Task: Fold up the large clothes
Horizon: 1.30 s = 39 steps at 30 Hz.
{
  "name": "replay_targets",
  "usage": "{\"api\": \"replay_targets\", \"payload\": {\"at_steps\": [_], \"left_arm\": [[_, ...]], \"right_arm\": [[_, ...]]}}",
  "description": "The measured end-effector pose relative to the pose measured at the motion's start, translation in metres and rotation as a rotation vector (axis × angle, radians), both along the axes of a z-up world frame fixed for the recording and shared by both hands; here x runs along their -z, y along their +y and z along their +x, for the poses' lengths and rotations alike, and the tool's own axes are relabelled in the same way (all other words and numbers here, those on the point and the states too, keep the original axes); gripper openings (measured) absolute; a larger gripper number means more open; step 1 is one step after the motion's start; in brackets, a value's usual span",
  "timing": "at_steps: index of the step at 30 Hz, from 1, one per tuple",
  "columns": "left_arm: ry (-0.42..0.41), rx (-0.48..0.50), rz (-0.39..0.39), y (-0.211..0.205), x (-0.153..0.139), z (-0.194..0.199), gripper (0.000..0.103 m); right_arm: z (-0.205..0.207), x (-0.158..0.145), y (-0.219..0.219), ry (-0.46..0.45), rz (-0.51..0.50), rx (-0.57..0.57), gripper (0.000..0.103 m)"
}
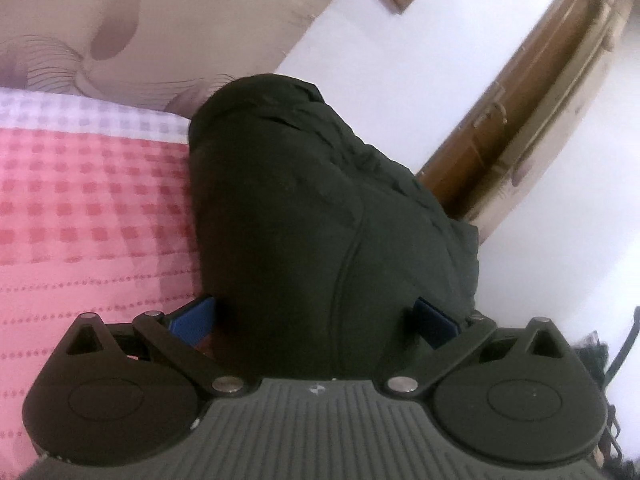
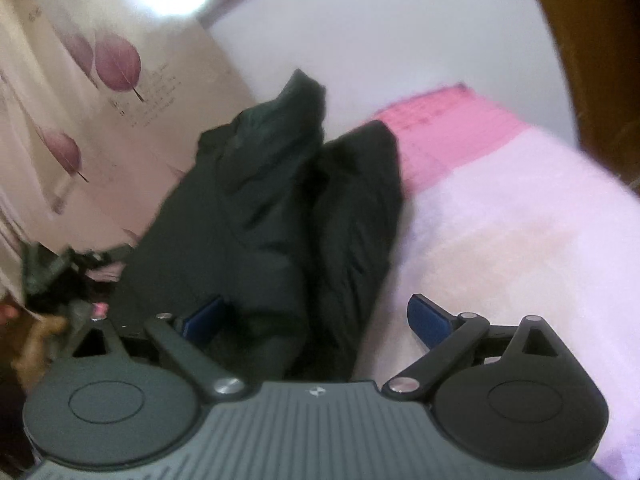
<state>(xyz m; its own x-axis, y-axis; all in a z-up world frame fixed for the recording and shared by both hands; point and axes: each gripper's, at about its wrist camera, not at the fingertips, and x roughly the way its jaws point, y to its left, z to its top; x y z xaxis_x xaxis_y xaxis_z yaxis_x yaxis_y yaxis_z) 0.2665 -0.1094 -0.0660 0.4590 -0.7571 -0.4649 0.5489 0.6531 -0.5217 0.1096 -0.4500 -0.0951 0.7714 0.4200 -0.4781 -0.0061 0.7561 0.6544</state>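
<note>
The left gripper point(image 1: 314, 322) has its jaws spread wide, with a thick bundle of the dark garment point(image 1: 304, 208) filling the gap between the blue pads point(image 1: 192, 320); whether the pads are actually pressing the cloth cannot be told from the left wrist view. The garment, a dark green-black padded piece with a curved seam running down its near face, rises from the jaws toward the far side of the frame, and its left edge lies against the red-and-white checked bedspread point(image 1: 80, 208), which stretches off to the left. Beyond the bedspread is a beige headboard or panel point(image 1: 160, 20) printed with fine line patterns, and to the right a white wall point(image 1: 380, 60) and a brown wooden door point(image 1: 520, 92). The right gripper point(image 2: 314, 320) also has its jaws wide apart; the dark garment point(image 2: 256, 208) hangs in heavy folds between them, close beside the left blue pad point(image 2: 204, 318), while the right blue pad point(image 2: 430, 320) stands clear of it over a pale pink fluffy blanket point(image 2: 500, 240). The right wrist view is motion-blurred, so contact there cannot be judged. Farther off lie a pink sheet point(image 2: 448, 120) and, to the left, a curtain point(image 2: 100, 80) printed with purple leaves.
</note>
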Motion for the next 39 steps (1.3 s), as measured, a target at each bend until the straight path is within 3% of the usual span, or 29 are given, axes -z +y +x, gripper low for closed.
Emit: {"api": "replay_targets", "payload": {"at_steps": [7, 16, 18, 20, 24, 31, 34, 36, 38, 39], "left_arm": [[0.022, 0.054, -0.04, 0.001, 0.01, 0.017, 0.103], [0.097, 0.077, -0.119, 0.006, 0.026, 0.029, 0.103], [0.116, 0.081, -0.118, 0.004, 0.026, 0.032, 0.103], [0.131, 0.093, -0.11, 0.001, 0.026, 0.034, 0.103], [0.141, 0.12, -0.071, -0.005, 0.025, 0.037, 0.103], [0.149, 0.138, -0.031, -0.01, 0.024, 0.045, 0.103], [0.116, 0.116, -0.027, -0.012, 0.024, 0.037, 0.102], [0.059, 0.09, -0.017, -0.014, 0.023, 0.026, 0.097], [-0.008, 0.054, -0.006, -0.015, 0.019, 0.012, 0.088], [-0.024, 0.038, -0.011, -0.014, 0.018, 0.007, 0.085]], "right_arm": [[0.048, 0.017, -0.004, 0.026, 0.136, -0.099, 0.103], [0.072, 0.017, 0.015, 0.013, 0.135, -0.163, 0.103], [0.072, 0.017, 0.019, 0.012, 0.13, -0.171, 0.098], [0.074, 0.017, 0.02, 0.015, 0.13, -0.187, 0.083], [0.077, 0.019, 0.02, 0.023, 0.155, -0.211, 0.08], [0.084, 0.019, 0.021, 0.011, 0.156, -0.233, 0.103], [0.089, 0.018, 0.029, 0.019, 0.147, -0.216, 0.103], [0.087, 0.017, 0.032, 0.009, 0.127, -0.213, 0.095], [0.082, 0.014, 0.036, -0.002, 0.112, -0.206, 0.07], [0.079, 0.012, 0.038, -0.011, 0.118, -0.194, 0.066]]}}
